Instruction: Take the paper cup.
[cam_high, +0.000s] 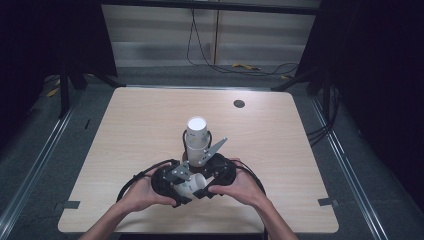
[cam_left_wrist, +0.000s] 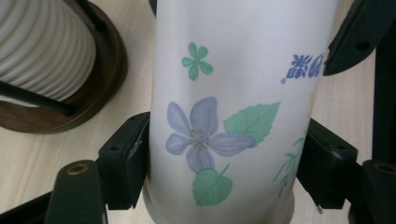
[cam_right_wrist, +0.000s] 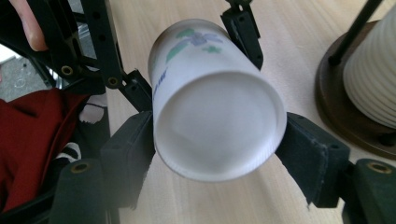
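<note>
Paper cup (cam_right_wrist: 217, 112) lying sideways above the table (cam_high: 300, 150), clamped by both tools: left gripper (cam_left_wrist: 219, 172) pressed on its sides, right gripper (cam_right_wrist: 215, 154) pressed at its base. Beside it, cup stack (cam_high: 197, 135) on a brown holder (cam_left_wrist: 100, 79).

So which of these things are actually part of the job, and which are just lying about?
In the job:
flowered paper cup, clamped by left gripper and right gripper
cup stack on its wooden stand

Lying about:
round grommet in the table
floor cables
</note>
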